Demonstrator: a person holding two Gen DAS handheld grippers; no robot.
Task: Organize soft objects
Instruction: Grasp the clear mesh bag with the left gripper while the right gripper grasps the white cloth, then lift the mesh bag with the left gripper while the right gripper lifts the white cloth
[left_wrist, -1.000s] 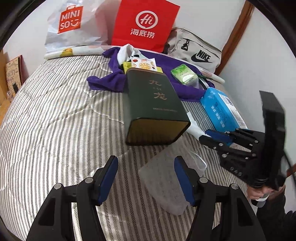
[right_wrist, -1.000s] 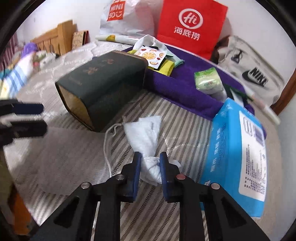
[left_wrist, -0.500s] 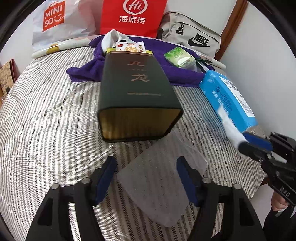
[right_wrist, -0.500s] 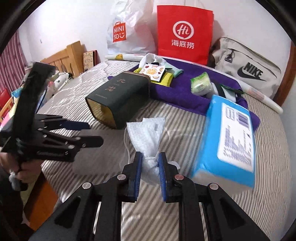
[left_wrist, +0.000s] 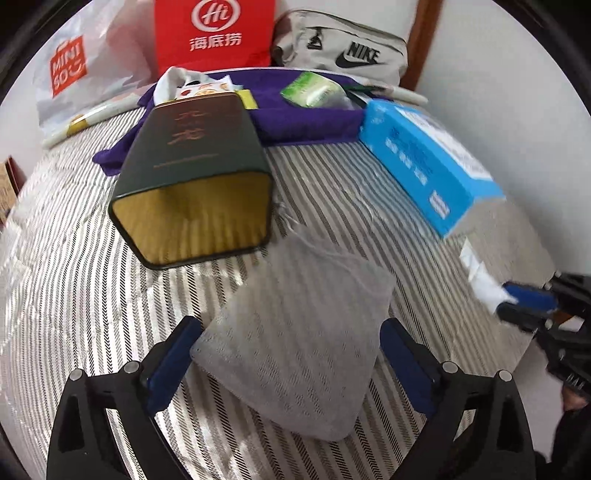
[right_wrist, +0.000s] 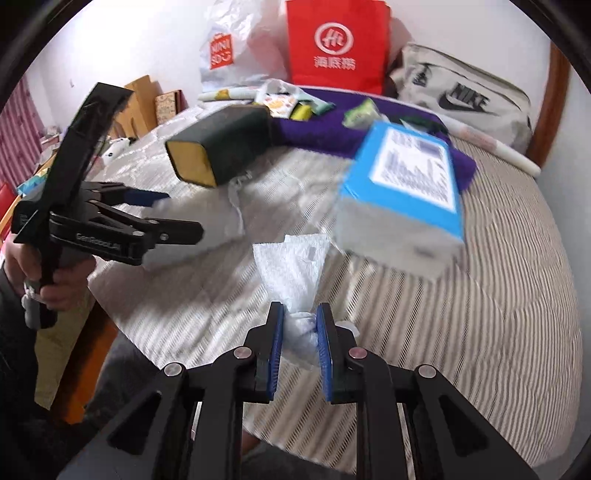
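- White cloth (right_wrist: 295, 269), crumpled at one end, sits pinched between the blue pads of the right claw (right_wrist: 300, 334), whose fingers are nearly closed on the bunched part; the free end fans out ahead, above the striped bed (right_wrist: 480, 295).
- Left claw (left_wrist: 291, 365) is spread wide, with a translucent mesh pouch (left_wrist: 295, 354) between its fingers (left_wrist: 173, 362); whether the pads actually press the pouch's edges or only flank it I cannot tell.
- In the left view the right claw (left_wrist: 524, 299) appears at the far right edge, with a little white cloth (left_wrist: 484, 280) showing at its tips, well apart from the pouch.
- Beyond the pouch lies a dark green tin (left_wrist: 195, 177) on its side, gold open end facing the camera; a blue tissue pack (left_wrist: 424, 162) lies to the right, and a purple towel (left_wrist: 306, 122) behind.
- The step in hand seems to be carrying the cloth toward a container, with the pouch or the tin the likely target.
- Next, I judge, the right claw must bring the cloth to the pouch's mouth while the left steadies that opening; the limp mesh may collapse.
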